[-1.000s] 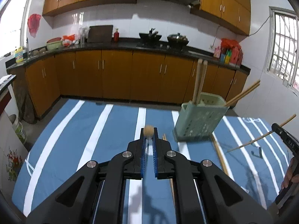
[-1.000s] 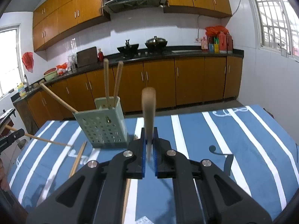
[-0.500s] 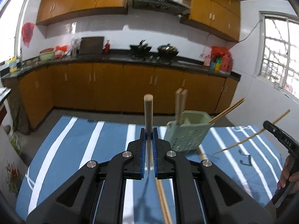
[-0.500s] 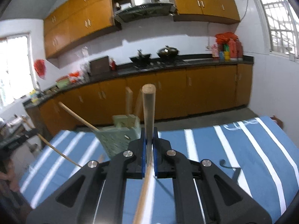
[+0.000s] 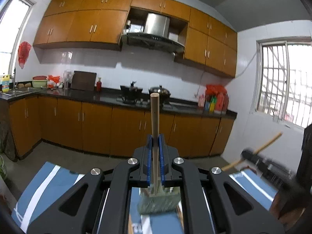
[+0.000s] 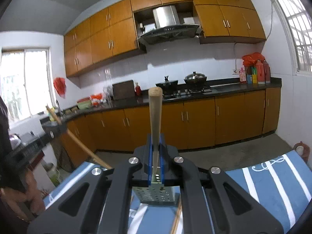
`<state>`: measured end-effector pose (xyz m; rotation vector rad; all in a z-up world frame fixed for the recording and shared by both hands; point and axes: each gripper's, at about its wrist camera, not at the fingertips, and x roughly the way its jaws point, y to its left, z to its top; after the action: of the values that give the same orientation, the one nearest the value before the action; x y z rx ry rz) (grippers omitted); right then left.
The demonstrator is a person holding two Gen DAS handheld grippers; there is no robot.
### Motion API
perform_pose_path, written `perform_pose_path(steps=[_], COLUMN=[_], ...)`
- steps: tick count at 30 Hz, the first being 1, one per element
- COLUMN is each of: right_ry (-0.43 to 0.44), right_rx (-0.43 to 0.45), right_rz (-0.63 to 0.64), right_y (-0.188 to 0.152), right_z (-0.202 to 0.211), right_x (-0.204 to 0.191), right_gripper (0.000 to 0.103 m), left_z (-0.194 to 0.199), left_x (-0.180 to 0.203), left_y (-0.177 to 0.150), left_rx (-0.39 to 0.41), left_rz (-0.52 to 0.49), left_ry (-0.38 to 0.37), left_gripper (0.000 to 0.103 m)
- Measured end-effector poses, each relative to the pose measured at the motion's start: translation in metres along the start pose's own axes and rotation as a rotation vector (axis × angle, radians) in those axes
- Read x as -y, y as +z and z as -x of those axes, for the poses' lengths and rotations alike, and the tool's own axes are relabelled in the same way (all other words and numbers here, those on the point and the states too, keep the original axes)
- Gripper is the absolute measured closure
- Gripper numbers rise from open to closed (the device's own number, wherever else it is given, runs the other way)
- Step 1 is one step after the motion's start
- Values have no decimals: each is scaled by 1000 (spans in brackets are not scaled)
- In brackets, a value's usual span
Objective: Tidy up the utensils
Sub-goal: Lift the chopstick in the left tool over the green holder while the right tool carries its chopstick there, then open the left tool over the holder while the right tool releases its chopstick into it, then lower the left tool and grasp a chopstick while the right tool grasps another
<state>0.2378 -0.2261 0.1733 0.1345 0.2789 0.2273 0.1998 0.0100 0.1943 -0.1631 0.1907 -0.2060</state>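
a wooden chopstick [image 5: 155, 117] stands upright, clamped between the blue fingers [image 5: 149, 159] of the left gripper [image 5: 155, 156]. the right gripper [image 6: 155, 154] is closed the same way on another chopstick [image 6: 155, 113], also upright. below both, partly hidden, a green perforated utensil holder [image 6: 156, 194] sits on the blue, white-striped tabletop [image 6: 273, 183], with one loose chopstick [image 6: 176, 220] lying beside it. kitchen cabinets [image 6: 198, 124] line the wall behind.

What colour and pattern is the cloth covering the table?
Blue with white stripes; the tablecloth shows best in the right wrist view.
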Motion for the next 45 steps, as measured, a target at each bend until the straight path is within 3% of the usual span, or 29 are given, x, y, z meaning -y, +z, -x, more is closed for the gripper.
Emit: perform_pose_path(steps=[5, 16, 22, 33, 38, 42, 45], right_ry=[-19, -22, -22, -45, -91, -124, -141], right_rx=[-80, -174, -160, -88, -117, -232, -376], right_rz=[4, -13, -29, -63, -90, -109, -146], right_y=[-5, -21, -23, -29, -59, -103, -152], right_z=[-41, -84, -75, -21, 0, -10, -35], right_x=[5, 10, 12, 25, 40, 51, 60], right_gripper=[95, 95, 90, 86, 86, 86, 86], left_z=[-33, -73, -71, -37, -11, 3, 3], left_x=[6, -1, -4, -18, -36, -52, -64], left_y=[-9, -43, -47, -35, -36, -54, -87], left_rx=[-1, -143, -166, -107, -84, -118, -208], left_rz=[12, 30, 41, 66, 103, 99, 63], left_ry=[15, 14, 19, 8, 8, 48, 112], left_gripper=[96, 96, 95, 95, 95, 95, 95])
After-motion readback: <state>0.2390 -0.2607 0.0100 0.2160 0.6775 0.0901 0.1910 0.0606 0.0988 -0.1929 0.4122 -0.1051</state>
